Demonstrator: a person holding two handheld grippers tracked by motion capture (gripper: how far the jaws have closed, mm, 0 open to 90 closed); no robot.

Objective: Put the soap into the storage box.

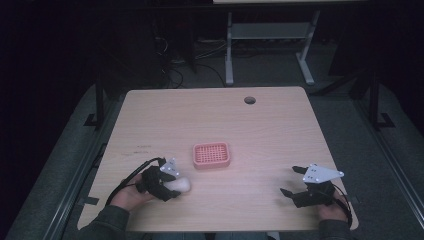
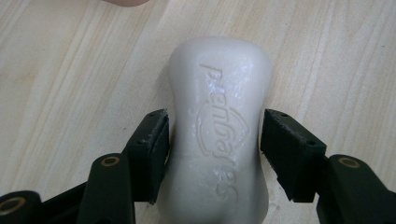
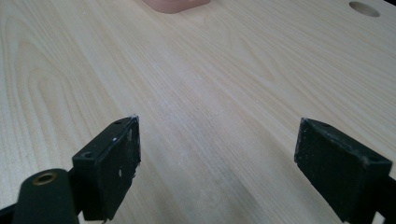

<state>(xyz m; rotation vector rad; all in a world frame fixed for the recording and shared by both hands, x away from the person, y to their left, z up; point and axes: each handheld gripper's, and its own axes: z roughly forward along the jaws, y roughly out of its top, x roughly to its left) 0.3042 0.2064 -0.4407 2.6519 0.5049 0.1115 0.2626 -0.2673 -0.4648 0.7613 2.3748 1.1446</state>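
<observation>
Left gripper, lower left of the high view, has its jaws clamped on a white soap bar lying on the table. Right gripper, lower right, holds its jaws wide apart over bare wood. Pink soap dish sits mid-frame.

The white soap bar bears an embossed, illegible brand word.

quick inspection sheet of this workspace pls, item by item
surface: light wood table, round hole near far edge
job's things: white soap bar lying flat; pink slotted soap dish mid-table, nothing in it
clutter: nothing seen
grippers: left claw pads against the soap's sides; right claw open over bare wood
cables: black cable trailing from left claw
surroundings: dark room, grey desk frame behind, cables on floor
</observation>
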